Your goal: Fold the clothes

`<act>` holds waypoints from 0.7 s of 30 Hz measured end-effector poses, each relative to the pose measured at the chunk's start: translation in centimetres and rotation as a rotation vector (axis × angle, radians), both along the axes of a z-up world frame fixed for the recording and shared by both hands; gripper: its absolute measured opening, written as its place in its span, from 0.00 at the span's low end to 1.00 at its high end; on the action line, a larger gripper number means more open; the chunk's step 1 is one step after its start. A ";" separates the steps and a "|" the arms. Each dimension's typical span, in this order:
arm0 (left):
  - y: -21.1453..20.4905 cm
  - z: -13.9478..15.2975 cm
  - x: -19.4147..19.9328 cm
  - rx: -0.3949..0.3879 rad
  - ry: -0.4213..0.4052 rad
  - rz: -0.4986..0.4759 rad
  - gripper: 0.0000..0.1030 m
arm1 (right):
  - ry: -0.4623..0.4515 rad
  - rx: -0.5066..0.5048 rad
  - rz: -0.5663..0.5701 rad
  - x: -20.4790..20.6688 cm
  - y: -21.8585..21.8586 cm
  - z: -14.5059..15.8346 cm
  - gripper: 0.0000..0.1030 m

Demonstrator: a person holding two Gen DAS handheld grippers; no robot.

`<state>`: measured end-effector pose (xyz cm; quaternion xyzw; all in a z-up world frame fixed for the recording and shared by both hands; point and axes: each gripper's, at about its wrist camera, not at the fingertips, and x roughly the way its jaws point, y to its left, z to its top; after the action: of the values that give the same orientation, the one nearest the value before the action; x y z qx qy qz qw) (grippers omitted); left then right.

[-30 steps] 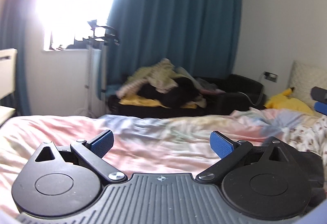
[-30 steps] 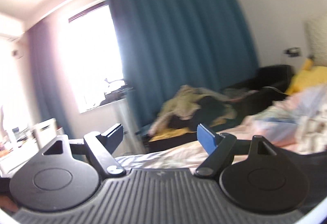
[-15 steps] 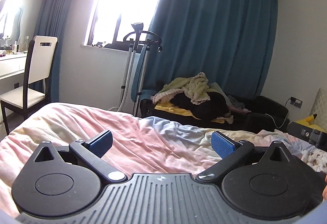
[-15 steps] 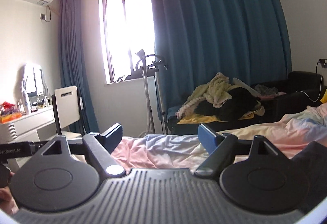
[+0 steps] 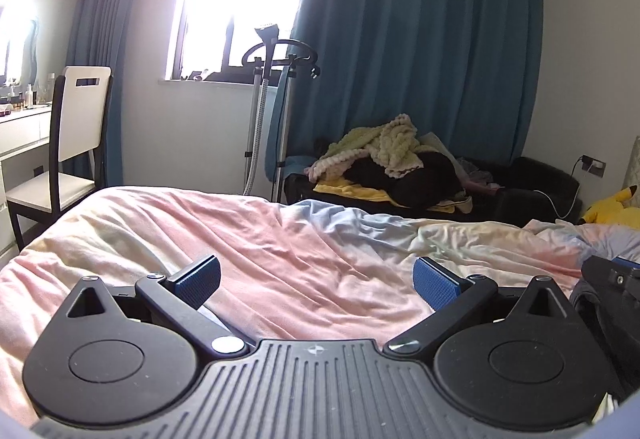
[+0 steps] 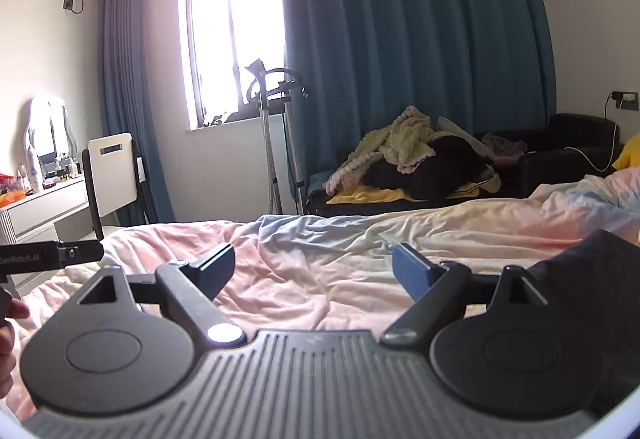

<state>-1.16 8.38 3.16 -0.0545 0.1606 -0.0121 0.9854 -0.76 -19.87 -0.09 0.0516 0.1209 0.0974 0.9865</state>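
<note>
Two grippers over the bed, both spread wide, nothing pinched.
Left gripper (image 5: 316, 279) hovers above the pink quilt (image 5: 300, 251); right gripper (image 6: 312, 267) same, over the same quilt. Far left: white chair (image 5: 76, 131) by the desk. Centre far: garment steamer stand (image 5: 272, 111) at the window. Right of it, clothes pile (image 5: 392, 167) heaped on the dark sofa (image 5: 536, 183), well apart from both grippers. Near right: dark garment (image 6: 600, 271) on the bed, just beside the right gripper.

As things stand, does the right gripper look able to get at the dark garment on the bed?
Probably yes. The right gripper is open and holds nothing, and the dark garment lies on the bed just to its right, with nothing between them.
</note>
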 end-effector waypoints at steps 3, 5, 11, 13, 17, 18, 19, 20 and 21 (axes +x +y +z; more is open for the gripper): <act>-0.6 -0.5 0.3 0.019 0.016 -0.015 1.00 | 0.017 0.006 -0.006 0.2 -0.1 -0.2 0.84; -0.9 -0.8 0.3 0.019 0.022 -0.020 1.00 | 0.022 0.015 0.002 0.4 -0.1 -0.3 0.84; -1.3 -1.4 0.2 0.028 0.025 -0.025 1.00 | 0.020 -0.016 -0.005 0.2 0.3 -0.4 0.85; -1.1 -1.5 0.2 0.027 0.026 -0.028 1.00 | 0.009 -0.021 0.002 0.0 0.4 -0.2 0.85; -0.7 -1.7 0.3 -0.003 0.035 -0.025 1.00 | 0.001 -0.028 0.001 -0.3 0.6 -0.2 0.85; -0.7 -1.8 0.2 -0.006 0.034 -0.023 1.00 | 0.000 -0.031 -0.002 -0.3 0.6 -0.2 0.85; -0.7 -1.8 0.2 -0.003 0.031 -0.022 1.00 | 0.001 -0.032 -0.005 -0.2 0.6 -0.2 0.85; -0.8 -1.8 0.1 0.006 0.026 -0.022 1.00 | 0.003 -0.034 -0.008 -0.2 0.6 -0.3 0.85; -0.9 -1.8 0.1 0.015 0.020 -0.022 1.00 | 0.005 -0.036 -0.012 -0.2 0.6 -0.3 0.85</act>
<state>-1.08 7.48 1.32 -0.0454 0.1712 -0.0209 0.9840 -0.93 -19.31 -0.43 0.0350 0.1247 0.0893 0.9876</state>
